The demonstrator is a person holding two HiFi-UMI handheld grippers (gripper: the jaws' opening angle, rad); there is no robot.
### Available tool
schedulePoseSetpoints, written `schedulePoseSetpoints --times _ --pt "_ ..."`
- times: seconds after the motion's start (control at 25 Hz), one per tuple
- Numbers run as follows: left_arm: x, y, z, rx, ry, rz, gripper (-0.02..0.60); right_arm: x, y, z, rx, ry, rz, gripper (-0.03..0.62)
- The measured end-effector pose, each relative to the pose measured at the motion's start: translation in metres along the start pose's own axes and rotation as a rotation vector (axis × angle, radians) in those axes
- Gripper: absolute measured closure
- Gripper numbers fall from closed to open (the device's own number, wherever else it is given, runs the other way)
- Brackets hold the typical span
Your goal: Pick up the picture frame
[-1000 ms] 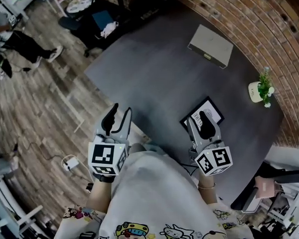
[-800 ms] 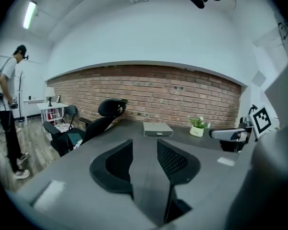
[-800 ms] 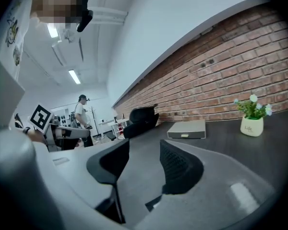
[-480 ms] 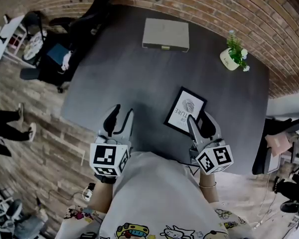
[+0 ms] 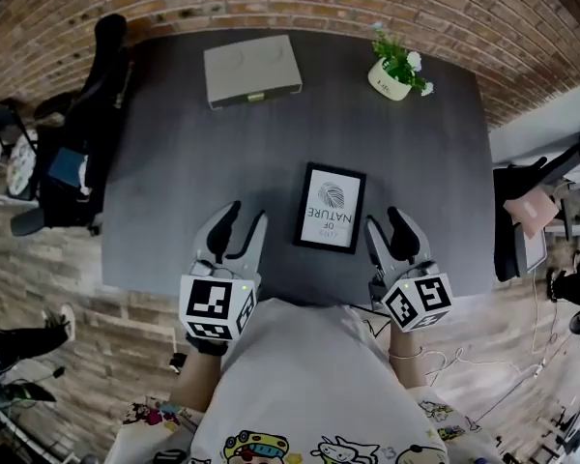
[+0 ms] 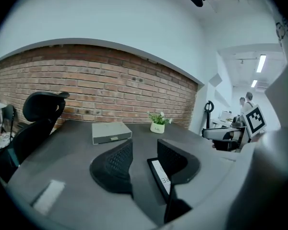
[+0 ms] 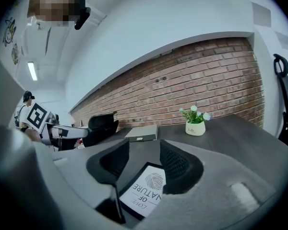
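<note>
**newbie_q:** So both are hanging open right now? And where's the picture frame (image 5: 330, 207) sitting?

**gripguy:** Yep, the left hand-held gripper (image 5: 244, 217) and the right hand-held gripper (image 5: 386, 222) are both showing jaws spread wide, nothing in them. The frame's lying flat on the table (image 5: 174, 182) between the two, just ahead of the tips and closest to the right one's left jaw.

**newbie_q:** How would you be going at it?

**gripguy:** I'm betting on the right one. A flat frame isn't offering much to pinch, so I'd be tipping the jaws down and working one under the near edge, with the other landing on the black border rather than the print. I'd be closing slowly too, since it's probably going to skate on that smooth top. The grey box (image 5: 252, 69) and potted plant (image 5: 396, 66) are sitting well beyond the tips, so nothing's crowding you.
</note>
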State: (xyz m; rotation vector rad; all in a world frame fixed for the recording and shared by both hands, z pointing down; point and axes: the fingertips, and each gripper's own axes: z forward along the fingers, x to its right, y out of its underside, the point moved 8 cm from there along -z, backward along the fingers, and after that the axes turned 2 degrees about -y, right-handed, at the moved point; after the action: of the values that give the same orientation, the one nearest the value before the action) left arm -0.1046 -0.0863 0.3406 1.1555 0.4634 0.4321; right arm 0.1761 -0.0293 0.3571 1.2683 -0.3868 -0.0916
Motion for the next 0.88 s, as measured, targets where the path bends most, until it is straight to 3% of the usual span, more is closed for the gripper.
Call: schedulePoseSetpoints --times 0.44,0.88 --pt "0.016 -0.001 0.035 -0.037 0.098 0.021 0.416 0.014 0.005 -0.007 -0.019 0.051 0.022 0.398" --pt "0.032 0.018 0.067 -0.136 0.164 0.007 0.416 0.025 0.022 0.005 -0.093 0.056 0.07 0.398"
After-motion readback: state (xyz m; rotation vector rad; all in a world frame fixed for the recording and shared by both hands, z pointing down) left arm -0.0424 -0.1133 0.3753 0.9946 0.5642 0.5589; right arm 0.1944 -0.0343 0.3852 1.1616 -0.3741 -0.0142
